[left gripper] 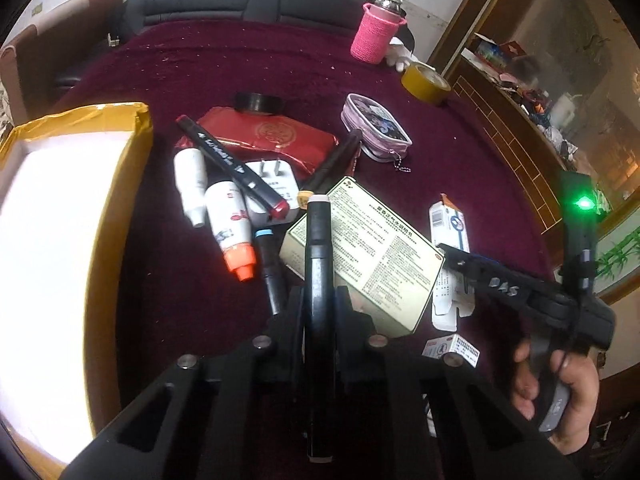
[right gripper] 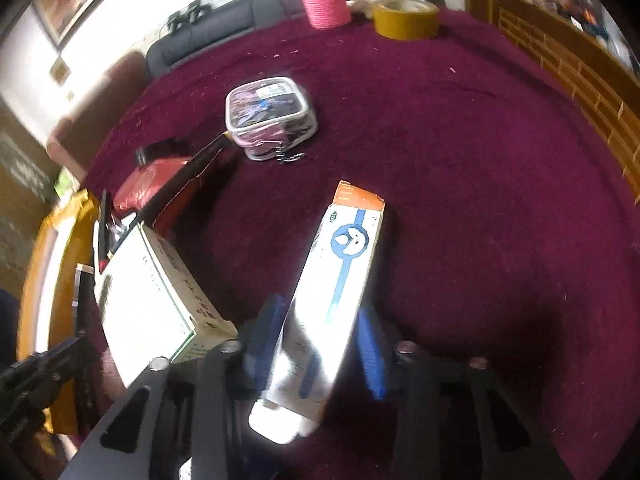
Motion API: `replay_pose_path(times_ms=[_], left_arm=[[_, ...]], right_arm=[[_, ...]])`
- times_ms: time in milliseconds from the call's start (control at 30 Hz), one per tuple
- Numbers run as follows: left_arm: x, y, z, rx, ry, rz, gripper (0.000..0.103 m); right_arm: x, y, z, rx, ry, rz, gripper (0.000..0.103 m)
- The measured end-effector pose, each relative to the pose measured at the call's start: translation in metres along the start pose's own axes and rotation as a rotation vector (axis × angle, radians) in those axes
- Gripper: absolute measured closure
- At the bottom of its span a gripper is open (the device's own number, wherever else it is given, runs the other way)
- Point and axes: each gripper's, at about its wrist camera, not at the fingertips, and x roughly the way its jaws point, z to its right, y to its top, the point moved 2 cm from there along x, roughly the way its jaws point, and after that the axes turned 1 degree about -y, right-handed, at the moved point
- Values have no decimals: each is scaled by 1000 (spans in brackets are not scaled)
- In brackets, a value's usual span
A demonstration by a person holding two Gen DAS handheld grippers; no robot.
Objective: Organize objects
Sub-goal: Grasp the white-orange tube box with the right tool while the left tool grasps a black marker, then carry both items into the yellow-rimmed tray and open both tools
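Black marker [left gripper: 318, 280] clamped lengthwise between left gripper [left gripper: 319, 300] jaws; white carton [right gripper: 336, 280] between right gripper [right gripper: 316, 344] wide jaws.

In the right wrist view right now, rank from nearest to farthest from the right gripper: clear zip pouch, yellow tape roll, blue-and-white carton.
1. blue-and-white carton, between the right gripper fingers.
2. clear zip pouch, mid-table, ahead and left.
3. yellow tape roll, at the far edge.

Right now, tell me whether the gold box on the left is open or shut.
Open. The gold box has no lid on it in the left wrist view; its bright white interior shows, seemingly empty, though glare hides detail.
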Motion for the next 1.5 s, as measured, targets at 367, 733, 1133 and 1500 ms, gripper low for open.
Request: replay_pose_path(times_ms=[367,733,1133,1500], left_arm=[[-32,-6,-25,-52,-12,45,89],[-93,-10,-79,-156,-33,129,89],[-109,-9,-193,-320,91,153,89],[-78,-14,-238,-356,128,69,89]], right_arm=[[-11,-13,1,-56,-89,47,95],[-98,-6,-114,-201,378,147,94],[-43,-30,-276,-414,601,-56,93],[18,-40,-319,-488,500,-125,91]])
